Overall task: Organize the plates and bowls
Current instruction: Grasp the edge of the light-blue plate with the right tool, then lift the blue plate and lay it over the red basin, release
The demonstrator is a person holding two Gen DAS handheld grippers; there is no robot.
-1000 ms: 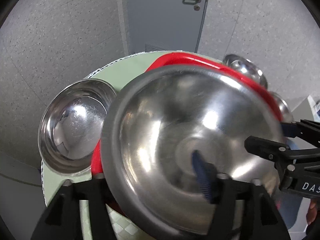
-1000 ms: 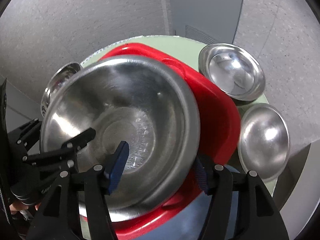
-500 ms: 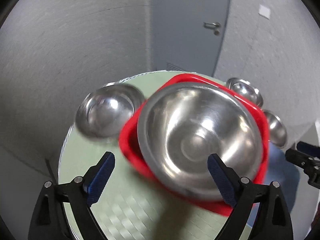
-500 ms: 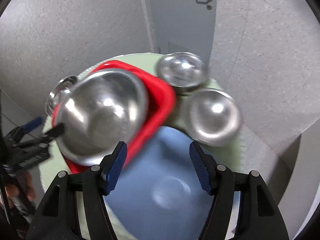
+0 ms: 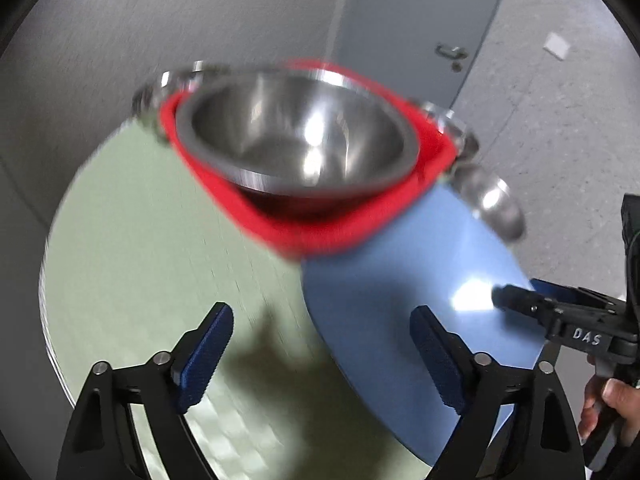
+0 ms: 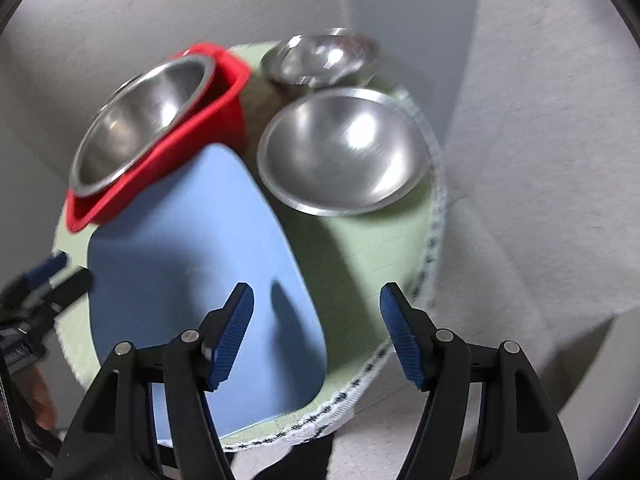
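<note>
A large steel bowl (image 5: 296, 140) (image 6: 144, 116) sits inside a red bowl (image 5: 320, 232) (image 6: 160, 168), which rests partly on a blue plate (image 5: 420, 280) (image 6: 192, 264). Two smaller steel bowls (image 6: 344, 156) (image 6: 320, 60) stand to the right of them. My left gripper (image 5: 320, 356) is open and empty, low over the table near the plate's left edge. My right gripper (image 6: 316, 336) is open and empty over the plate's near right edge; it also shows at the right of the left wrist view (image 5: 560, 312).
Everything stands on a round table with a pale green mat (image 5: 140, 240) (image 6: 372, 240). Another steel bowl (image 5: 160, 92) peeks out behind the red bowl at the left. A speckled floor and a grey door (image 5: 420, 20) lie beyond.
Both grippers let go of the large steel bowl, opened, and pulled back toward the near side of the table. The bowl now rests in the red bowl.
</note>
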